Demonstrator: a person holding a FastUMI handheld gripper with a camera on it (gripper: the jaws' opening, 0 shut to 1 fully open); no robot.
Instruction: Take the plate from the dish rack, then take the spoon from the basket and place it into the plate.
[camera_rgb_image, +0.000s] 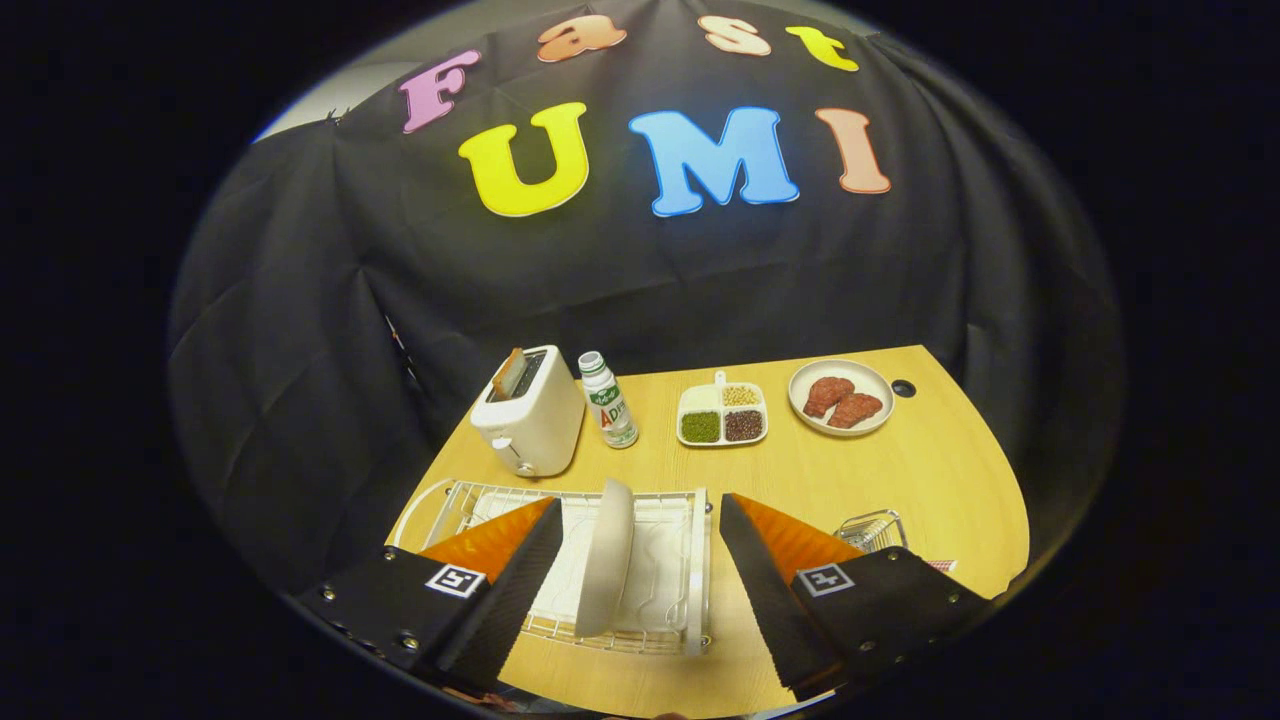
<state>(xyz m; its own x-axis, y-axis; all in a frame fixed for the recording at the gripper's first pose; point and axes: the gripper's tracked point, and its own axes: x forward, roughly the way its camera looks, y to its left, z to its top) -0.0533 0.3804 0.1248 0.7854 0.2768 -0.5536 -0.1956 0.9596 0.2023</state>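
A white plate (606, 555) stands on edge in the white wire dish rack (672, 505) on the wooden table. My gripper (640, 515) hovers above the rack, open wide, with the plate between its two fingers and not touching either. A small wire basket (872, 529) sits to the right of the rack, partly hidden behind the right finger; I cannot make out the spoon in it.
Beyond the rack stand a white toaster (530, 420) with a slice of bread, a small bottle (609, 401), a divided dish of beans (722, 413) and a plate with two pieces of meat (841, 397). Bare wooden table (900, 470) lies right of the rack.
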